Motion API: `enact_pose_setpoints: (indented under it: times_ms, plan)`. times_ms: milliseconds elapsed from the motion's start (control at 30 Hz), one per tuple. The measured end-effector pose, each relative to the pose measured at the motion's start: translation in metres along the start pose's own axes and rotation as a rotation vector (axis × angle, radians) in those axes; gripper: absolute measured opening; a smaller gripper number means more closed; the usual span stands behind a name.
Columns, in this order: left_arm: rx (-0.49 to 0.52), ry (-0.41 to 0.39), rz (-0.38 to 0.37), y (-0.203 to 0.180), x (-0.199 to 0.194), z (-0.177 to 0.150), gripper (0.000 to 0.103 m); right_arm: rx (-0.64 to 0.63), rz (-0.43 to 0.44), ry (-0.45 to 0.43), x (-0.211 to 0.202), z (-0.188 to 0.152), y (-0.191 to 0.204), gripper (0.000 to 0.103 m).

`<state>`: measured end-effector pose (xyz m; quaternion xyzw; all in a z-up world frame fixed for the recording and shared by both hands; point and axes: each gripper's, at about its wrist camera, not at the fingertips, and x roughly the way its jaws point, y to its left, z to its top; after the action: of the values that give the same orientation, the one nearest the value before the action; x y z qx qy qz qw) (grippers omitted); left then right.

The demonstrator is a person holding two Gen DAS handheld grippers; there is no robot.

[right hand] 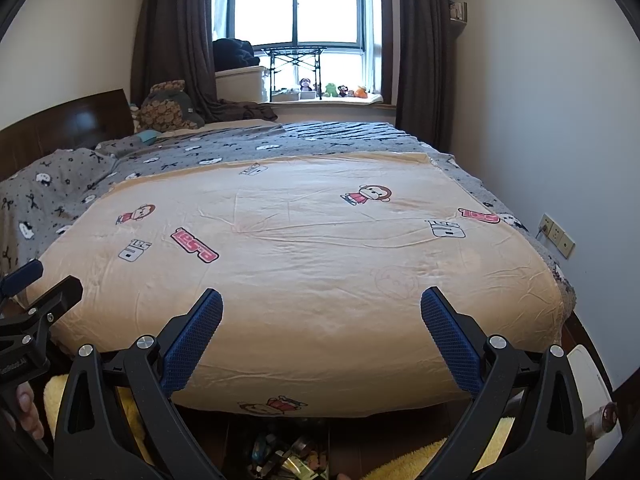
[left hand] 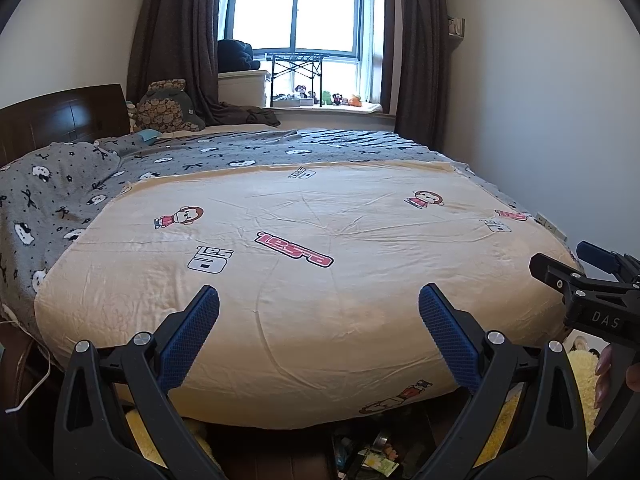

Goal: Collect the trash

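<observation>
Small heap of mixed trash, wrappers and shiny scraps, lies on the dark wooden floor at the near foot of the bed, bottom centre in both wrist views, partly cut by the frame edge; single pieces too small to tell. Left gripper with black arms and blue textured pads hangs above it with fingers spread wide, nothing between them. Right gripper of the same build is also spread wide and empty, just beside the left one; each shows at the other view's edge. Fluffy yellow rug lies on either side of the heap. Beyond, a beige blanket with cartoon monkey prints covers the near part of the bed, over a grey patterned cover. Dark wooden headboard at far left, bright window with dark brown curtains at the far end, white wall sockets on the right.
</observation>
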<state>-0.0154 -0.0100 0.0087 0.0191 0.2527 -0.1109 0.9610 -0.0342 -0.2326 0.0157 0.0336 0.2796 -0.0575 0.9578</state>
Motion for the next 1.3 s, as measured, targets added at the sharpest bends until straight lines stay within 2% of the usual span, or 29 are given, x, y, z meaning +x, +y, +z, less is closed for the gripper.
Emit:
enact_pose_setpoints:
  times_ms: [1300]
  plan:
    - [-0.003, -0.002, 0.008, 0.0011, -0.0008, -0.0008, 0.095, -0.003, 0.006, 0.007, 0.0005, 0.0008, 0.0001, 0.099]
